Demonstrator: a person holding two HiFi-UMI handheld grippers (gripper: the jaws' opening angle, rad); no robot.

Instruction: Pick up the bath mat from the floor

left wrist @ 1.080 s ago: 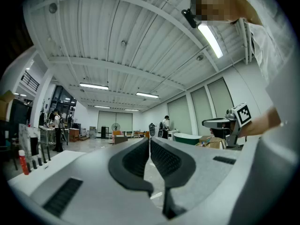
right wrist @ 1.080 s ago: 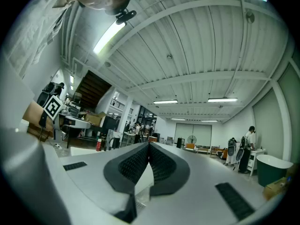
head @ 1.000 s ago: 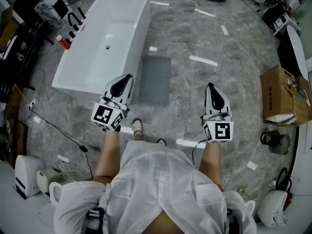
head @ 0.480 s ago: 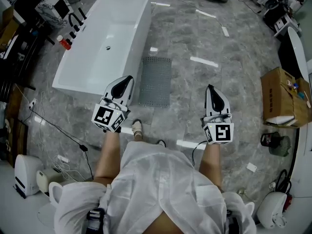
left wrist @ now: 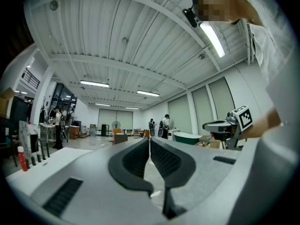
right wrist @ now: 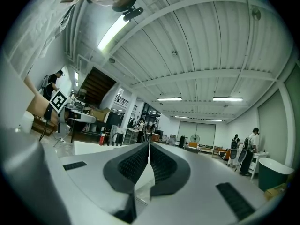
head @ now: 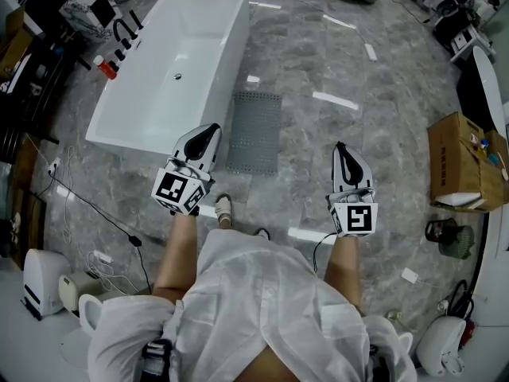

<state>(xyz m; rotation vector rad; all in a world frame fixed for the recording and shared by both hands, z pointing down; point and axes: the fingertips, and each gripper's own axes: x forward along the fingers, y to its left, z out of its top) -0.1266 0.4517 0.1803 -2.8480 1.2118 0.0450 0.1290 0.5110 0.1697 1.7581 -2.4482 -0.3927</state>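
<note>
A grey perforated bath mat (head: 254,131) lies flat on the marble floor, right beside the white bathtub (head: 171,68). In the head view my left gripper (head: 209,129) is held level at waist height, just left of the mat's near end, jaws shut and empty. My right gripper (head: 341,146) is level too, well to the right of the mat, shut with nothing in it. In each gripper view the two dark pads meet at the tips, left gripper (left wrist: 149,139), right gripper (right wrist: 148,146). Neither gripper touches the mat.
A black cable (head: 87,209) runs across the floor at left. An open cardboard box (head: 463,159) stands at right. White appliances (head: 44,281) sit at the lower left. My shoe (head: 223,208) shows below the mat. Other people stand far off in the hall.
</note>
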